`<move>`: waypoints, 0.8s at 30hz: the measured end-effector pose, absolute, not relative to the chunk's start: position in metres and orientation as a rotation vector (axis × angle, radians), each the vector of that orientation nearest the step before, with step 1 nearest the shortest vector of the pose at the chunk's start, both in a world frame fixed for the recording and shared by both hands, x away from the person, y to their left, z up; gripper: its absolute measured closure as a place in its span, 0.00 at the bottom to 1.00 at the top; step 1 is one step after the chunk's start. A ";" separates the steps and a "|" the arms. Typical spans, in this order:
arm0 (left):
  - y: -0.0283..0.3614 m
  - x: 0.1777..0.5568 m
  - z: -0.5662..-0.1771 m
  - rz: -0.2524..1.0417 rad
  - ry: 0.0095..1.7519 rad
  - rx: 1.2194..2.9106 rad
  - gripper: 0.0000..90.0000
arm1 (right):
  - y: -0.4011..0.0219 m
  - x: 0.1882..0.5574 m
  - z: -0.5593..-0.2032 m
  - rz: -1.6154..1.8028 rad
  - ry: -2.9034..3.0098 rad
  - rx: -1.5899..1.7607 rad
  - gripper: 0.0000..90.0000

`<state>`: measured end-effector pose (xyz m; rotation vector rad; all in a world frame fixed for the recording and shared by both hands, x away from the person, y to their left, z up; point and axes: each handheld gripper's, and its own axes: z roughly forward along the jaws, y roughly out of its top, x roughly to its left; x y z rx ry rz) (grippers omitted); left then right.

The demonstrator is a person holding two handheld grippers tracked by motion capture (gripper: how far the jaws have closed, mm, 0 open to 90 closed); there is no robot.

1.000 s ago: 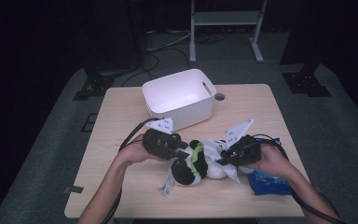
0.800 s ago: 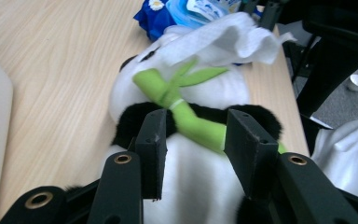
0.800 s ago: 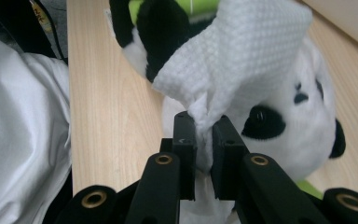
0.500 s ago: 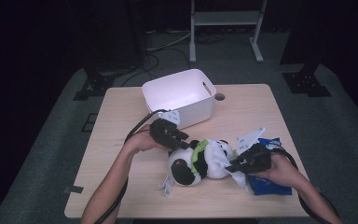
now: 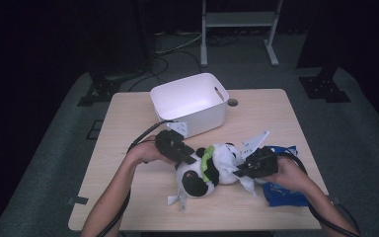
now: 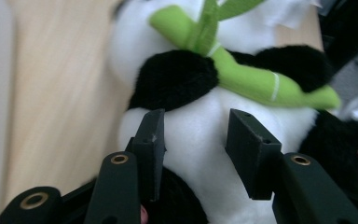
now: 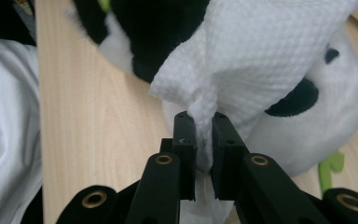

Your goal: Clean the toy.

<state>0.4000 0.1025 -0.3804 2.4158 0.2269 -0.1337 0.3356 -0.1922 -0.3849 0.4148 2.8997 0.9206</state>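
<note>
1. High view: the plush panda (image 5: 209,169) lies on its side on the wooden table (image 5: 128,128), near the front edge, in front of the white bin (image 5: 190,101) and between the two hands. A green bamboo sprig (image 5: 208,163) crosses its middle.
2. A white paper towel (image 7: 256,56) is draped over the panda's head end. In the right gripper view a twisted corner of it runs down between the jaws, which are clenched on it.
3. The right gripper (image 5: 249,168) thus holds the towel against the toy, with the head just behind the cloth.
4. The left gripper (image 5: 177,148) sits at the panda's other end. In the left gripper view its pads (image 6: 151,140) straddle the white belly (image 6: 196,135) below a black arm. They seem to press into the plush and steady it, though the fur makes true contact hard to judge.
5. A blue packet (image 5: 281,190) lies under the right forearm, just beside the toy.
6. The step in hand looks like wiping the panda with the towel while the other hand braces it.
7. The next move would call for keeping the pinch on the towel, dragging it across the fur, and holding the body firmly enough that it does not roll.
</note>
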 end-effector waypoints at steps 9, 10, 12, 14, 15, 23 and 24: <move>0.104 0.377 -0.371 -0.168 0.104 2.535 0.61 | -0.181 0.356 -0.388 0.933 2.841 0.460 0.90; 0.103 0.374 -0.371 -0.171 0.089 2.547 0.60 | -0.179 0.359 -0.389 0.932 2.831 0.465 0.90; 0.102 0.369 -0.370 -0.178 0.054 2.568 0.59 | -0.174 0.363 -0.390 0.943 2.823 0.475 0.90; 0.100 0.364 -0.371 -0.179 0.032 2.576 0.58 | -0.171 0.366 -0.391 0.941 2.818 0.476 0.90; 0.100 0.363 -0.371 -0.181 0.024 2.579 0.58 | -0.169 0.367 -0.391 0.939 2.819 0.477 0.90; 0.097 0.364 -0.358 -0.070 0.014 2.522 0.56 | -0.173 0.360 -0.386 0.983 2.827 0.460 0.90; 0.096 0.366 -0.356 -0.064 0.007 2.518 0.56 | -0.174 0.358 -0.386 0.994 2.830 0.458 0.90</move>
